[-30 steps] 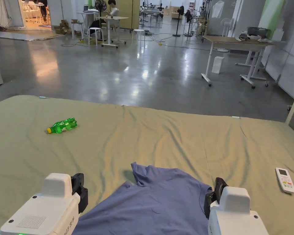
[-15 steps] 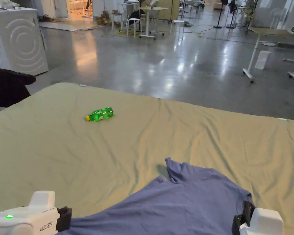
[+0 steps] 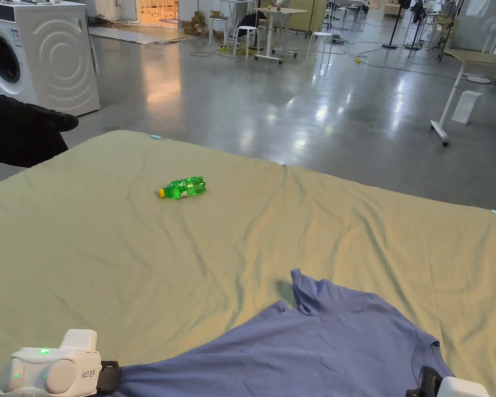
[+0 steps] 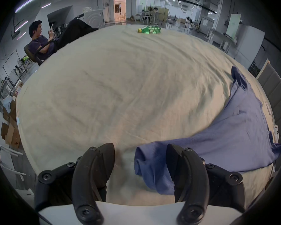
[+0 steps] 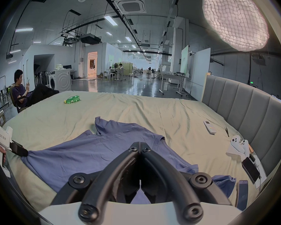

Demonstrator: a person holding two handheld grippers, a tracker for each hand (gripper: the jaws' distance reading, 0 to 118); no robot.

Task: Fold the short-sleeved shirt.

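Observation:
A blue short-sleeved shirt point(image 3: 314, 346) lies spread on the green bedsheet point(image 3: 138, 258), one sleeve pointing toward the far side. My left gripper point(image 3: 107, 376) is at the shirt's left corner. In the left gripper view its jaws stand apart point(image 4: 140, 153), with a bunched edge of the shirt point(image 4: 152, 166) lying against the right jaw. My right gripper point(image 3: 429, 383) sits at the collar side. In the right gripper view its tips point(image 5: 139, 145) meet on the shirt point(image 5: 91, 153) beside the collar. The left gripper point(image 5: 17, 149) also shows there, touching the drawn-out corner.
A green bottle point(image 3: 183, 187) lies far left on the sheet. A remote point(image 5: 209, 127), phones point(image 5: 250, 169) and white controllers point(image 5: 238, 143) lie by the grey headboard point(image 5: 243, 108). A person sits in a chair point(image 5: 19, 90) at the left edge. A washing machine point(image 3: 45, 51) stands beyond.
The head camera swung left and down. My left gripper moved out to the left and lower, and the shirt's corner is drawn out toward it. The right gripper stayed by the collar.

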